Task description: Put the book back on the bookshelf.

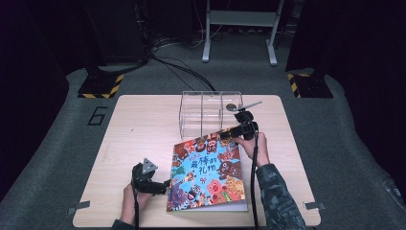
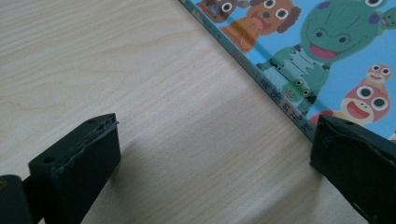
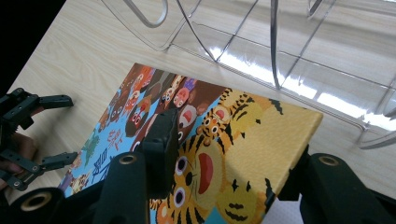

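Dark curtained surroundings enclose a pale wooden table on grey carpet. High view: a colourful picture book with cartoon animals on its glossy cover lies toward the near right part of the table, its long axis running from the near edge up toward a clear acrylic divided rack at the far middle. The right gripper is at the book's far right corner, just in front of the rack; the left gripper rests beside the book's left long edge near the near left corner. Left gripper view: its jaws stand wide apart over bare wood, one jaw at the book's spine edge, nothing between them. Right gripper view: the jaws are clamped across the book's corner, one above the cover and one beneath, that corner appearing lifted off the wood; the rack lies directly ahead. Judgement: the right hand is nearer the rack, so standing the book into a slot would fall to it.
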A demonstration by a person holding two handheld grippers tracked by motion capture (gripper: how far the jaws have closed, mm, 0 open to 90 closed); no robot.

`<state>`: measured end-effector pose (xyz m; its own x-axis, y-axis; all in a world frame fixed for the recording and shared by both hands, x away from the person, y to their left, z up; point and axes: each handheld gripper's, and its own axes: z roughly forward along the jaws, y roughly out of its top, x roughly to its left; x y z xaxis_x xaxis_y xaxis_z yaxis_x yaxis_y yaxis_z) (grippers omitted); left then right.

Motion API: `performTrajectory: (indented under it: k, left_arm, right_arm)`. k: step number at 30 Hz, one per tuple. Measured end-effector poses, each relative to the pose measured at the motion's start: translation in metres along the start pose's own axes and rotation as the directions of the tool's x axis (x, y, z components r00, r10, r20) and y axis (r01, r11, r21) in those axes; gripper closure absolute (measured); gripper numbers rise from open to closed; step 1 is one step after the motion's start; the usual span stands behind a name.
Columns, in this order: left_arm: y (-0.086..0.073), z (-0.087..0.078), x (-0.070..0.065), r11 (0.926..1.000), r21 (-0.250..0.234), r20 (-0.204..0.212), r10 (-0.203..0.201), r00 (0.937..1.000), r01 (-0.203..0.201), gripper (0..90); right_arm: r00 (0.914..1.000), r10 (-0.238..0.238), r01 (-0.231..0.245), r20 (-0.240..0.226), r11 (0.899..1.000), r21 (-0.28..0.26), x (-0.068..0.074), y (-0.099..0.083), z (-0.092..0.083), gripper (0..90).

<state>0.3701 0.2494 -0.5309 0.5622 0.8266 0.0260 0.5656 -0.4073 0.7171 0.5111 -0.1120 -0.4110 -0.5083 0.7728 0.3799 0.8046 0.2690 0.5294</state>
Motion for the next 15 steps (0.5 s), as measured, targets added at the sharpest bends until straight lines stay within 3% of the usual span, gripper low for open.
performTrajectory:
  k: [15]
  left_arm:
    - [0.0, 0.0, 0.0, 1.0, 0.0, 0.001, 0.002, 1.0, -0.002, 1.3]
  right_arm:
    - [0.9965, -0.077, 0.077, 0.032, 0.997, -0.025, 0.013, 0.002, -0.007, 52.1]
